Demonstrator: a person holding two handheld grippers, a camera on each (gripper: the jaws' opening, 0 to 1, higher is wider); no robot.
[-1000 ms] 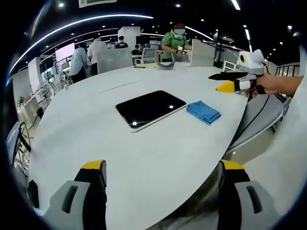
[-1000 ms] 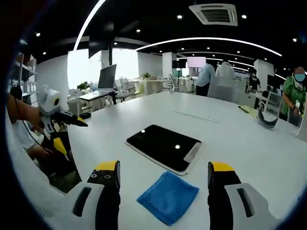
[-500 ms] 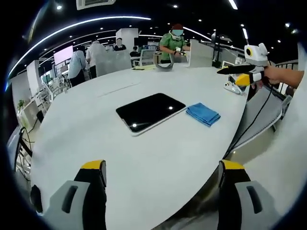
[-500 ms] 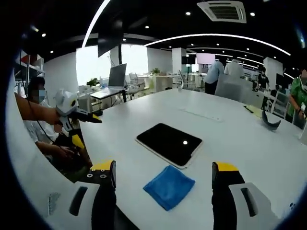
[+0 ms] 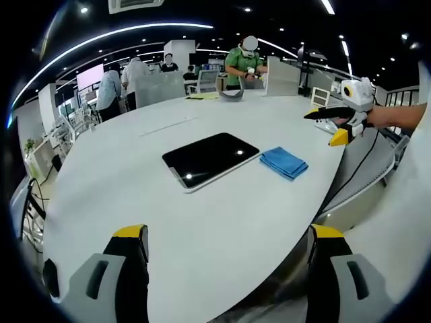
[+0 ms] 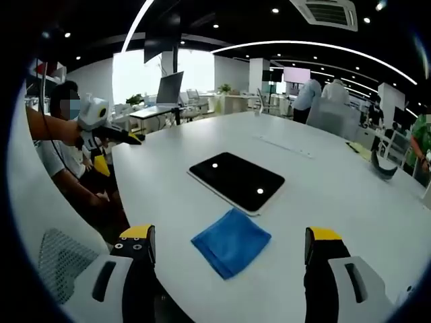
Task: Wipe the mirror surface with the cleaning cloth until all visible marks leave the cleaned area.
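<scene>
A dark, glossy rectangular mirror [image 5: 210, 158] [image 6: 237, 180] lies flat near the middle of the white round table [image 5: 168, 222] [image 6: 337, 195], with ceiling lights reflected in it. A folded blue cleaning cloth [image 5: 283, 162] [image 6: 231, 241] lies on the table just beside it, apart from both grippers. My left gripper [image 5: 229, 235] hovers open over the near table edge, well short of the mirror. My right gripper [image 6: 229, 235] is open too, with the cloth lying ahead between its jaws but untouched. Each view also catches the other gripper, held off the table edge: the right gripper [image 5: 322, 128] and the left gripper [image 6: 120, 151].
A grey curved object [image 5: 232, 94] [image 6: 378, 168] rests at the table's far side. A seated person [image 6: 64, 161] and a mesh chair [image 6: 64, 259] sit by the table edge. Several people stand among desks in the background. A grey chair [image 5: 363, 175] stands past the table's right edge.
The right gripper's view has pulled back and swung, so cloth and mirror sit a little differently in it. In the left view the right gripper rose, then dipped. Mirror and cloth stay put.
</scene>
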